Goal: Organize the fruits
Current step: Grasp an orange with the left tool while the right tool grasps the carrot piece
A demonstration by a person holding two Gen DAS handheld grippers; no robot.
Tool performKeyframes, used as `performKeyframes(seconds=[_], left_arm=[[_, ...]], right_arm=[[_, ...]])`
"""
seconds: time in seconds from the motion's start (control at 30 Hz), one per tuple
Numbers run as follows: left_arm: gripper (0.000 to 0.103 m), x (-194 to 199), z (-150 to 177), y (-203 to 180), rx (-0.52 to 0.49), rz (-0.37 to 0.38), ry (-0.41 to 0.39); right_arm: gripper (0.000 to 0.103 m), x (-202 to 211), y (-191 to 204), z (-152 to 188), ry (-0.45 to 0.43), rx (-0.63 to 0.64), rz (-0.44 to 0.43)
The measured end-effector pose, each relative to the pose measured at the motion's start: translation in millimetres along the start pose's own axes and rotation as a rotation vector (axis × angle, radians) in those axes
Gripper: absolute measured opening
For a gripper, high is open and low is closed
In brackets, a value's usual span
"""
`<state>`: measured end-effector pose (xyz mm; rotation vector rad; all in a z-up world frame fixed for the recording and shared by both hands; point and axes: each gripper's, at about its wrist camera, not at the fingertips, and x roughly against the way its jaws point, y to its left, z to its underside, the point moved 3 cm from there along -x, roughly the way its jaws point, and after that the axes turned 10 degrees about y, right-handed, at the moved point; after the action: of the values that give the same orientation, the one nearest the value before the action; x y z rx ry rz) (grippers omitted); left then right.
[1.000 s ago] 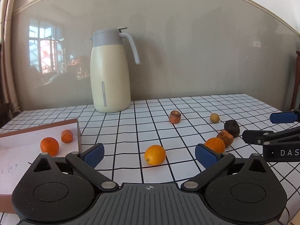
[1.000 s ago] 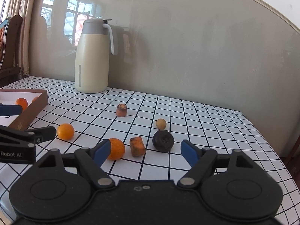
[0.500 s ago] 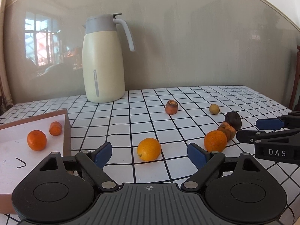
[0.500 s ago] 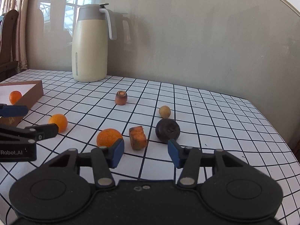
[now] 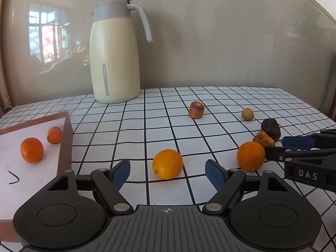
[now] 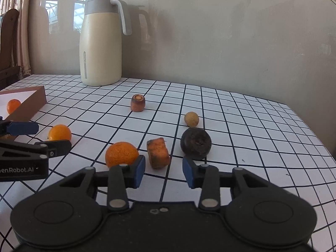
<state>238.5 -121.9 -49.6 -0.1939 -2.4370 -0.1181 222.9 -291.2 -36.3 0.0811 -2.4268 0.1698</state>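
Tray (image 5: 65, 140): far left of my left view, brown rim, white floor; a mandarin (image 5: 32, 150) and a carrot bit (image 5: 54, 134) lie inside, apart.
Jug (image 5: 114, 50): upper centre-left, cream with a grey lid, upright at the back of the checked table (image 5: 147, 113).
My left gripper (image 5: 167, 170): low centre of the left view, jaws closing with a wide gap, gripping nothing; the smooth orange (image 5: 167, 163) sits just ahead, in line with the gap, touching neither pad.
Carrot stub (image 5: 196, 110): mid-table, upright, alone.
Rough orange (image 5: 251, 155): right of the left view, just beside my right gripper's tip.
My right gripper (image 6: 163, 171): low centre of the right view, jaws closing, gap narrow, nothing pressed; the carrot chunk (image 6: 158, 152) lies just ahead of the gap.
Dark fruit (image 6: 196, 146): right of the chunk, near it.
Yellow ball (image 6: 191, 119): behind the dark fruit, apart.
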Motion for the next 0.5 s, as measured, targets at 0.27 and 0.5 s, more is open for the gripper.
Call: performKeyframes(seconds=[0.27, 0.5], left_arm=[[0.069, -11, -6, 1, 0.014, 0.011, 0.037], [0.048, -22, -9, -2, 0.008, 0.017, 0.079]], right_arm=[[0.025, -8, -2, -6, 0.025, -0.033, -0.034], [0.021, -15, -1, -13, 0.038, -0.043, -0.035]])
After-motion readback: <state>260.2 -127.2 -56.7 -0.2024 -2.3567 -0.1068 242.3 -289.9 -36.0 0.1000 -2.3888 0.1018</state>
